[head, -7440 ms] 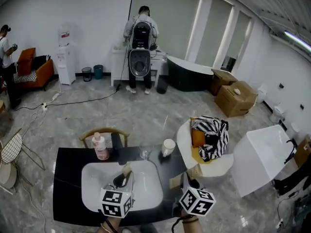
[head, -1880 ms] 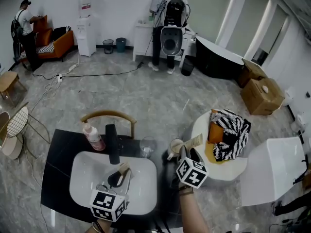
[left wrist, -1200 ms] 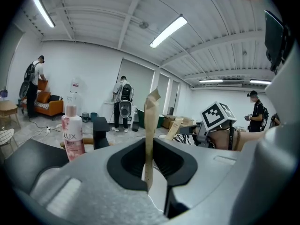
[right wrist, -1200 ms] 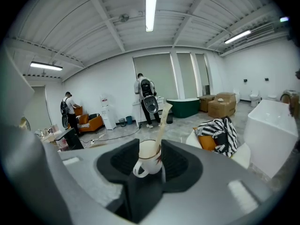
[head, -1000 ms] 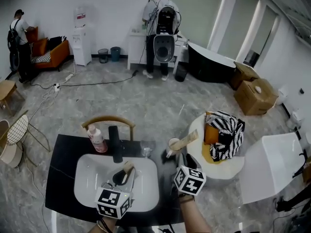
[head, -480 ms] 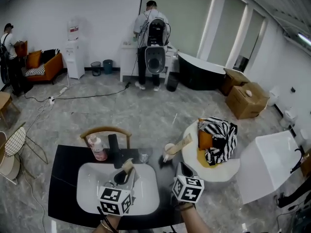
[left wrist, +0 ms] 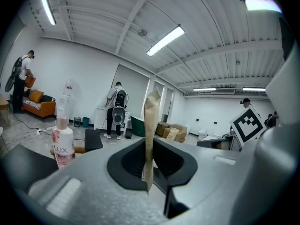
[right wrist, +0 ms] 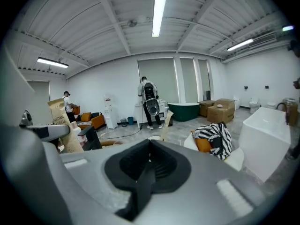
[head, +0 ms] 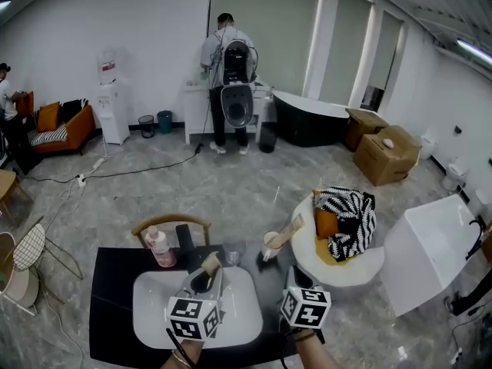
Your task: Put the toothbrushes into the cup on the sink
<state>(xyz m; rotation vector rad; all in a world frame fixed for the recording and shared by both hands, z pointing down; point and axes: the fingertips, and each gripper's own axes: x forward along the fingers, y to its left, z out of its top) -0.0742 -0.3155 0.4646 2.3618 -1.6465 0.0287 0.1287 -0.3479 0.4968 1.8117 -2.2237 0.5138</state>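
One toothbrush [left wrist: 150, 125] between left tongs [left wrist: 148, 185]

A wrapped toothbrush [head: 288, 229], first held by the right gripper [head: 296, 277] near the front edge of the counter [head: 108, 283] while the cup [head: 269, 244] stood empty, has been carried to the cup and left standing in it, leaning to the right; the gripper has since been drawn back from the cup toward the counter's front edge. Its jaws, no longer on the toothbrush, are now closed together with nothing between them.
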